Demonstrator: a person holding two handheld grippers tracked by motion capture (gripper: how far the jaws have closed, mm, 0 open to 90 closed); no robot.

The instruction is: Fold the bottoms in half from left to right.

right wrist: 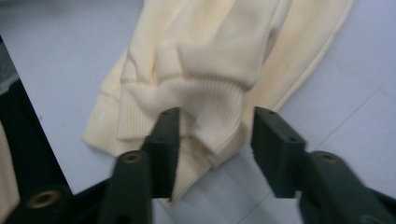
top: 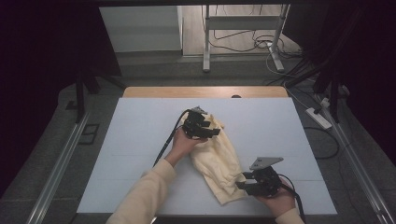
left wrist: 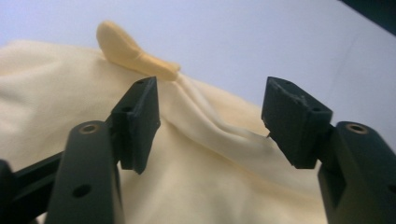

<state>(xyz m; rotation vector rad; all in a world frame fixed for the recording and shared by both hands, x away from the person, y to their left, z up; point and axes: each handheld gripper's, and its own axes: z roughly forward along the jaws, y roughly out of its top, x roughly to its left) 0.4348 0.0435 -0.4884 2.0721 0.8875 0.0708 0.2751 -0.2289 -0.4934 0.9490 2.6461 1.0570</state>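
A cream-yellow garment (top: 217, 158) lies folded in a long bundle on the white table top (top: 135, 140), running from the middle toward the near right. My left gripper (top: 209, 130) hovers at its far end, jaws open, with a raised fold of the cloth (left wrist: 210, 140) below the gap (left wrist: 210, 121) and no pad pressing on it. A small yellow tab (left wrist: 126, 51) sticks up beyond. My right gripper (top: 243, 184) stands open at the near end (right wrist: 215, 140). The garment's ribbed cuff (right wrist: 196, 107) lies between its jaws, loose on the right side.
The table's wooden far edge (top: 205, 92) shows past the white top. Beyond it stand a metal frame (top: 205, 46) and floor cables (top: 261, 44). A power strip (top: 320, 119) lies on the floor at the right. Bare table top spreads to the left of the garment.
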